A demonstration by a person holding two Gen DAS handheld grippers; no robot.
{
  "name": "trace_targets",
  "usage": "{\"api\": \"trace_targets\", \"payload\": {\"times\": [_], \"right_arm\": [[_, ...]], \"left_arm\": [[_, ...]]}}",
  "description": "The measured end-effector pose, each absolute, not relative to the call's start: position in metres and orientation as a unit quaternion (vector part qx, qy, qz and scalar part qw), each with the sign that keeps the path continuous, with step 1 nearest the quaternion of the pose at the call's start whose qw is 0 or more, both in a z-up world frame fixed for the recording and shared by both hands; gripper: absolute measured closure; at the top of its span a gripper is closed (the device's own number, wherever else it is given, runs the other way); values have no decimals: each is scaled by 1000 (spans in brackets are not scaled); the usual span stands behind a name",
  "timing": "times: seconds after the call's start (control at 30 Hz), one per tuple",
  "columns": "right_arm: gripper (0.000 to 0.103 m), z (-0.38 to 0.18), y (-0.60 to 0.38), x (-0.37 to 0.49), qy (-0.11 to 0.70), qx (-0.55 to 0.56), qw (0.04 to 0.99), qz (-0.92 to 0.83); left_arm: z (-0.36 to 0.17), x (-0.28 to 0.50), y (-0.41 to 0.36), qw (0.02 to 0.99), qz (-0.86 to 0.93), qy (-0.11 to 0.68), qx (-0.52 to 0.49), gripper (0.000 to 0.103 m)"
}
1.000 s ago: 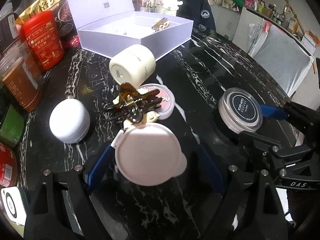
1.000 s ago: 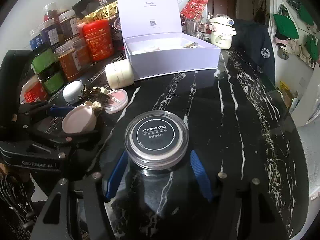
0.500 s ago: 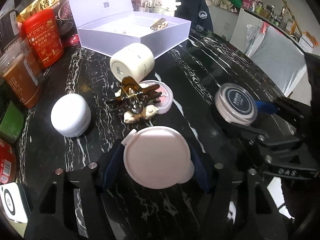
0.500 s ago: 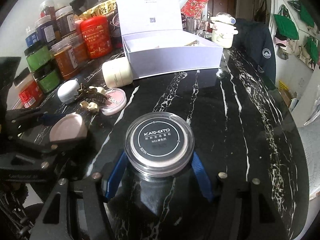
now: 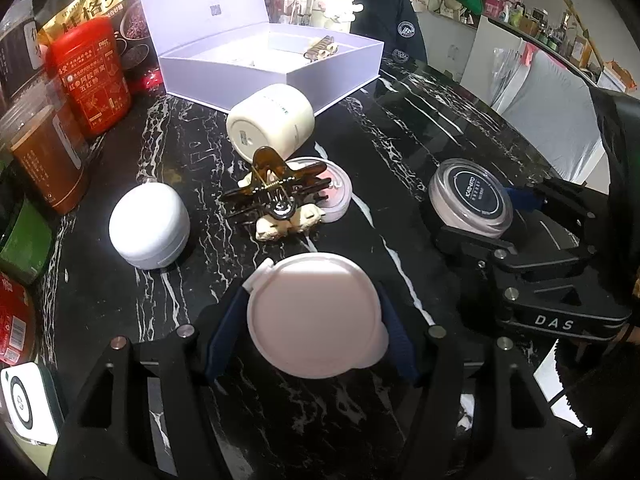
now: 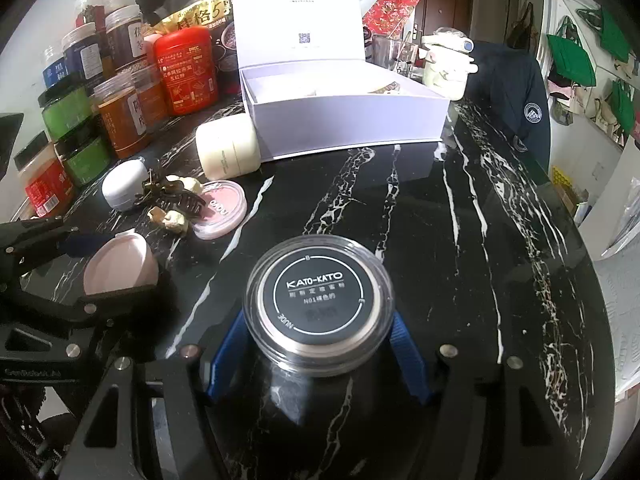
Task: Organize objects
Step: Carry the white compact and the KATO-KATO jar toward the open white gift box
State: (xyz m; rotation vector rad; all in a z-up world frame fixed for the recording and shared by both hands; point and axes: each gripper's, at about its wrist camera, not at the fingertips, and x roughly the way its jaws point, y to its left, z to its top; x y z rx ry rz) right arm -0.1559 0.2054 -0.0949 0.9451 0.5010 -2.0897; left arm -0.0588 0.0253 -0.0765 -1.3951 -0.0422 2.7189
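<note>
My left gripper (image 5: 314, 314) is shut on a round pale pink compact (image 5: 316, 320), with a blue pad against each side. In the right wrist view the same compact (image 6: 120, 266) shows at the left. A clear powder jar with a black lid (image 6: 318, 304) is between the blue pads of my right gripper (image 6: 318, 322). Those jaws are opening slightly, but the pads still touch the jar. The open white box (image 5: 332, 76) stands at the back of the black marble table (image 6: 460, 240), with a small clip inside.
A cream jar (image 5: 270, 122) lies on its side before the box. Nearby are a brown claw clip (image 5: 276, 194), a pink blush pan (image 5: 340, 196) and a white round pot (image 5: 149, 226). Food jars and a red tin (image 5: 90, 76) line the left edge.
The left jaws have closed onto the pink compact, which now sits nearer the camera. The black-lidded jar looks a little larger between the right pads. Other objects have stayed put.
</note>
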Motion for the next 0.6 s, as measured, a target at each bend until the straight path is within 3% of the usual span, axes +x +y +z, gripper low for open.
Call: {"api": "trace_targets", "payload": {"times": [0.6], "right_arm": [[34, -90, 207, -147, 199, 371, 402, -813]], "left_arm": [[-66, -57, 28, 45, 894, -3, -447, 43]]}}
